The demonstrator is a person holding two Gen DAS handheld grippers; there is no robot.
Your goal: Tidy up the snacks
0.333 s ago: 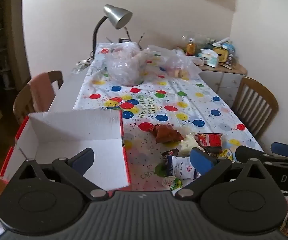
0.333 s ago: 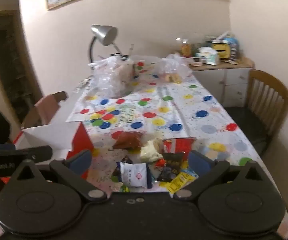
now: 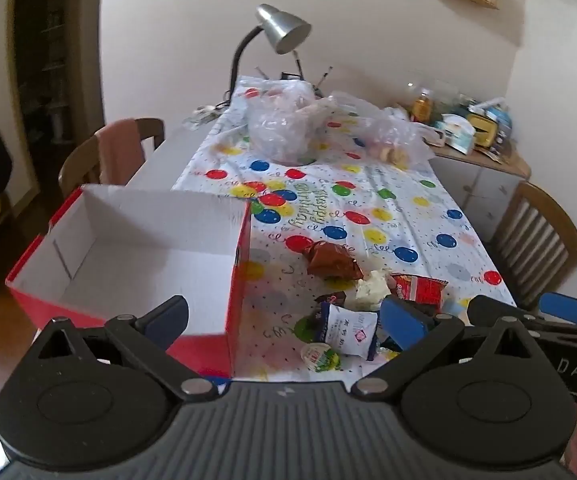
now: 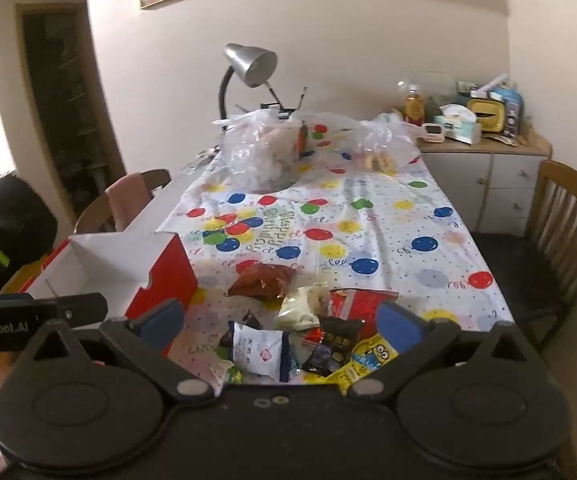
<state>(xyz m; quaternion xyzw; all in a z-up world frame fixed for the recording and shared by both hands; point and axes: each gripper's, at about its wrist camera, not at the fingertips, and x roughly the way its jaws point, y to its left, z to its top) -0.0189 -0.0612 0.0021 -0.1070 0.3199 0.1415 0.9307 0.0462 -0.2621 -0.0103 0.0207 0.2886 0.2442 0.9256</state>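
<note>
Both wide open, empty: left gripper (image 3: 284,320) by red box (image 3: 136,256), right gripper (image 4: 280,320) over near snack pile (image 4: 308,328).

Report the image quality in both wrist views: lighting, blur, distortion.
Left wrist: even daylight, fisheye bends the walls, red box sharp, sideboard clutter soft. Right wrist: slightly dimmer, snack pile readable, doorway dark, corners vignetted.

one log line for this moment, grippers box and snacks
left gripper: open, empty | right gripper: open, empty | box: empty | snack pile: on table, untouched
</note>
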